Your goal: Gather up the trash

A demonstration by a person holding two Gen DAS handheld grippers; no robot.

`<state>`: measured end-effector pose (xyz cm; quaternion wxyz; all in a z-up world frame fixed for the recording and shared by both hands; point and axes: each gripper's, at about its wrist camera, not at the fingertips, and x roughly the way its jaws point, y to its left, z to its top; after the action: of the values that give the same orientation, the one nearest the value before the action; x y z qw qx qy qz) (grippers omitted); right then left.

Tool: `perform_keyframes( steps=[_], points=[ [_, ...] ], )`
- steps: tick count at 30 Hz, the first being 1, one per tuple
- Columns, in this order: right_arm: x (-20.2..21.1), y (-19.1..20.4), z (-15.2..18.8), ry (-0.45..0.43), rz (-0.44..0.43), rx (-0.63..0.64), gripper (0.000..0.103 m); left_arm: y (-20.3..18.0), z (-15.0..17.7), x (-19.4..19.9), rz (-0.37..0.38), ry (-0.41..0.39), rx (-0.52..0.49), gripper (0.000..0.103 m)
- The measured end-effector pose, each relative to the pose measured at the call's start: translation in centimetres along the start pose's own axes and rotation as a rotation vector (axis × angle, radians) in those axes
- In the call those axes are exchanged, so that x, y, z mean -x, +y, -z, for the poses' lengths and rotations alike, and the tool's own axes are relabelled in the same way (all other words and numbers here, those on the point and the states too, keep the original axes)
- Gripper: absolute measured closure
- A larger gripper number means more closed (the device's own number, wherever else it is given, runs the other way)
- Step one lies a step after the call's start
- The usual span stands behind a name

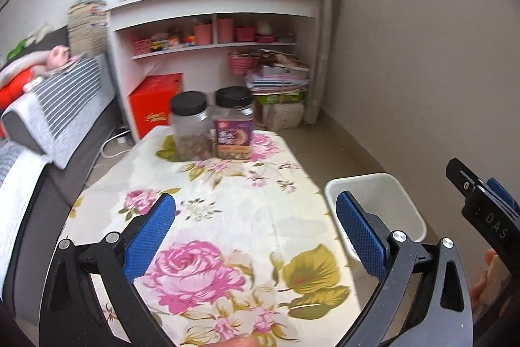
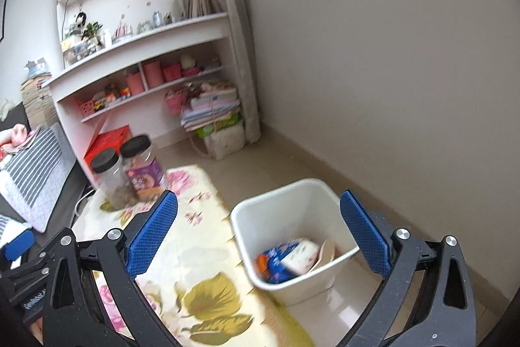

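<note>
Blue pads [image 1: 149,236] of the left gripper [image 1: 256,236] sit closest in its own view, spread as wide as they go with nothing between them; it tilts down over the flowered cloth [image 1: 227,217] on the table. In that view's right edge, part of the right gripper [image 1: 481,200] shows in black and blue, with fingers [image 1: 487,278] of the person's hand below it, cut off by the frame.

From the right wrist view, the right gripper [image 2: 260,236] also points downward, its jaws standing apart and empty, one pad over the cloth [image 2: 201,249], the other over the bin [image 2: 292,282]. A corner of the left gripper [image 2: 19,249] shows at the far left edge.

Left of the table lies a sofa [image 1: 58,119] with striped cushions. At the table's far end stand two black-lidded jars [image 1: 191,126], just beside each other; the right one [image 1: 234,126] has a purple label, too blurred to read. Behind them are a red box [image 1: 152,109] and a white shelf [image 1: 211,5] crowded with small items that are hard to make out.

The white bin stands on the floor just beside the table's right edge, near the wall. Inside it lies the trash [image 2: 286,256]: a blue and white wrapper and something pale beside it, smeared by motion blur. In the left wrist view the bin [image 1: 390,194] is partly hidden behind the right pad, and its contents cannot be seen.
</note>
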<state>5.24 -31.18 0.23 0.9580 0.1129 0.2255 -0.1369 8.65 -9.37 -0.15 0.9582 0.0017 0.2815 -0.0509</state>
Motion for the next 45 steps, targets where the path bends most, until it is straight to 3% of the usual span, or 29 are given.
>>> perform_keyframes(
  steps=[4, 15, 45],
  points=[
    [-0.4, 1.5, 1.2, 0.010, 0.009, 0.031, 0.007, 0.9, 1.1, -1.0, -0.003, 0.013, 0.010, 0.007],
    [-0.2, 3.9, 2.2, -0.030, 0.012, 0.089, 0.007, 2.9, 0.0, -0.1, -0.052, -0.026, 0.059, 0.007],
    [0.6, 5.0, 2.6, -0.054, 0.000, 0.143, 0.007, 3.4, 0.0, -0.2, -0.057, 0.007, 0.065, 0.007]
  ],
)
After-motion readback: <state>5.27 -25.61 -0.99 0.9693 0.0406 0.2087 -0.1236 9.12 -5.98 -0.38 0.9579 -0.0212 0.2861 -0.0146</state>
